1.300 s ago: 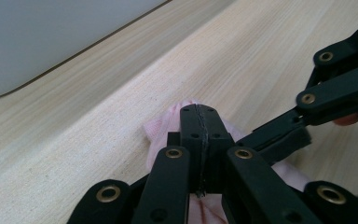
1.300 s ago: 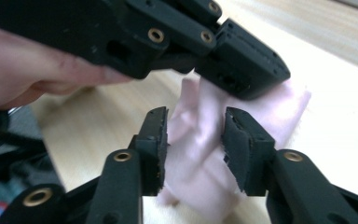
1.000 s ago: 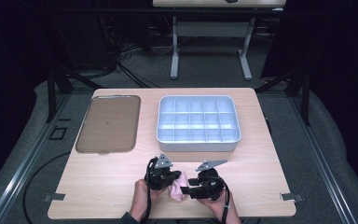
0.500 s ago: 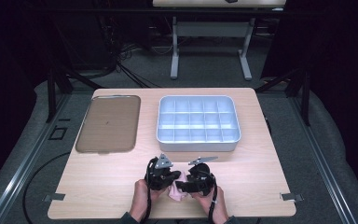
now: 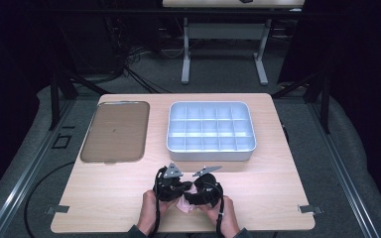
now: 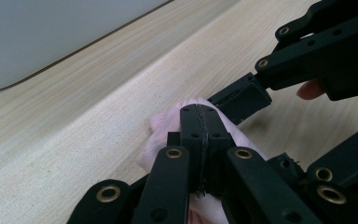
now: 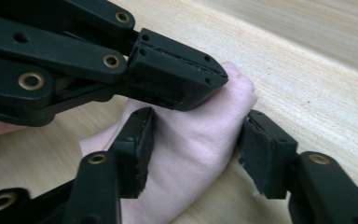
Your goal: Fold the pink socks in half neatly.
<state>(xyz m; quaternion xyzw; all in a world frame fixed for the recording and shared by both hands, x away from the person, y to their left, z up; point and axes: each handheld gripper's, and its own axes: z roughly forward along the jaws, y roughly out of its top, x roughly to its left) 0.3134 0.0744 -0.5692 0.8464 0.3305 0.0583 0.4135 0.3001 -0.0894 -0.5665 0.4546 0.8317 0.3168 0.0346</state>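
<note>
A small pink cloth (image 5: 184, 205) lies on the wooden table near its front edge, between my two grippers. My left gripper (image 6: 200, 112) is shut on a fold of the pink cloth (image 6: 161, 135), its jaws pressed together. From the right, my right gripper (image 7: 198, 137) stands open, with one jaw on each side of the bunched cloth (image 7: 186, 168). In the right gripper view the left gripper (image 7: 214, 77) reaches in from the upper left, tips on the cloth's top. In the high view the left gripper (image 5: 178, 188) and right gripper (image 5: 194, 194) nearly touch.
A white tray (image 5: 209, 150) divided into several empty compartments sits at the centre back of the table. A flat brown tray (image 5: 114, 131) lies to its left. Bare tabletop (image 5: 278, 198) extends to either side of the hands.
My right gripper has moved left toward the left gripper and now straddles the cloth. The left gripper has stayed in place, shut on the cloth.
</note>
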